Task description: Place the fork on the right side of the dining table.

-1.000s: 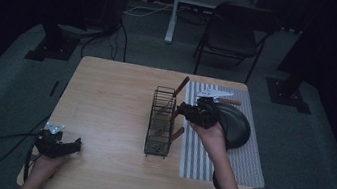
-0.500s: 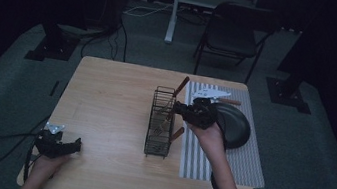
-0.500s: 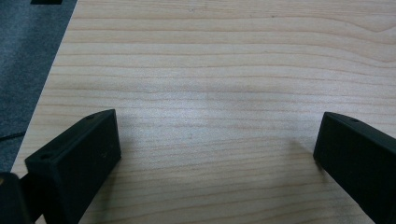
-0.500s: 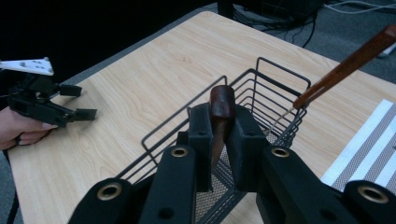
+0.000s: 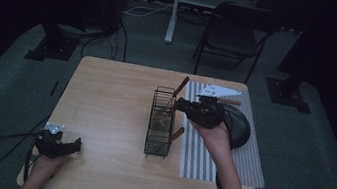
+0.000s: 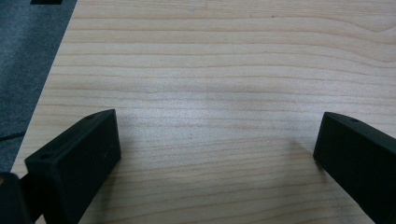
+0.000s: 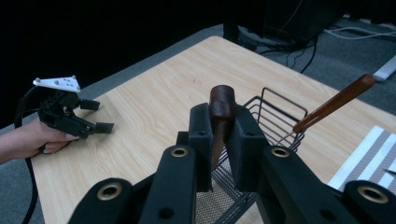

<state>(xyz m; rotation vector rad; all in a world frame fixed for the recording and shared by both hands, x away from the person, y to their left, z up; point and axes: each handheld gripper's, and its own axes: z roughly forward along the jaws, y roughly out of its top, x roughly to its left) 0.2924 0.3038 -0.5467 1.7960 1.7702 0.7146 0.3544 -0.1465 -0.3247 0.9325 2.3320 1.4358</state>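
So we've got a pale wood-grain worktop [image 5: 105, 100], smooth and matte, and pretty much everything here sits relative to the black wire basket [image 5: 161, 122], a long narrow rack of thin rods with a fine mesh floor. Our right claw [image 7: 223, 140] is clamped on the dark brown wooden handle [image 7: 221, 109] of a utensil, rounded at the top and glossy; the flat black pads press it from both sides, and the lower end runs down toward the basket's mesh, though we can't tell what kind of head it has. In the high view that claw [image 5: 181, 105] hangs just over the basket's right rim. Two more wooden-handled utensils lean out of the basket: one [image 5: 181, 86] slants up past the far end, another [image 5: 177, 134] pokes out the right side lower down. Just right of the basket lies a grey-and-white striped mat [image 5: 203, 155], soft-looking cloth, with a dark rounded pan-like thing [image 5: 238, 127] on it, partly hidden by the hand. Our left claw [image 5: 77, 144] is well left of the basket near the worktop's front corner, jaws wide apart with nothing but bare wood between them [image 6: 217, 154]. Everything left of the basket is open board out to the worktop's edges, so lots of room there; the right side is tight.
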